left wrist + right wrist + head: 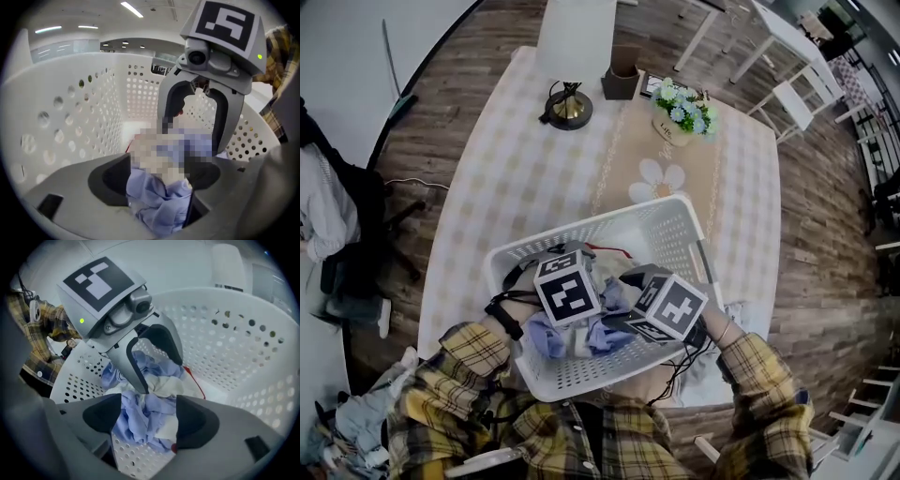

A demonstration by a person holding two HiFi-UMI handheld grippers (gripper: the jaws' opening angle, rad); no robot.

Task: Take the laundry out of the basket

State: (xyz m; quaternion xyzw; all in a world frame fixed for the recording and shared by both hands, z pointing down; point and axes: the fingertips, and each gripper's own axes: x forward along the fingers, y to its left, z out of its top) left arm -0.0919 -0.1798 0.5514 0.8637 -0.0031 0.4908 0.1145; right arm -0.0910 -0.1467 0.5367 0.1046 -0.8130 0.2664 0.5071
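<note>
The white perforated basket (675, 220) sits at the near edge of the counter (506, 178), right against the person, which seems meant to let both tools reach down into it without stretching; the laundry (546, 336), a crumpled heap of pale blue and white cloth, lies in the bottom of the basket at its near end; the left gripper (157, 180) and the right gripper (147, 416) are both lowered inside, facing each other across the heap, probably so each can take a side of the same bundle; the jaws of each stand wide apart with folds of blue cloth lying loose between the pads, nothing pinched, so neither has hold of anything; a thin red cord (194, 380) runs along the basket floor beside the cloth; as for writing, the cubes carry only black-and-white square patterns, no words; the flower pot (675, 127) at the far end bears a small dark word too fine to read; the lamp (570, 103) shows no label.
</note>
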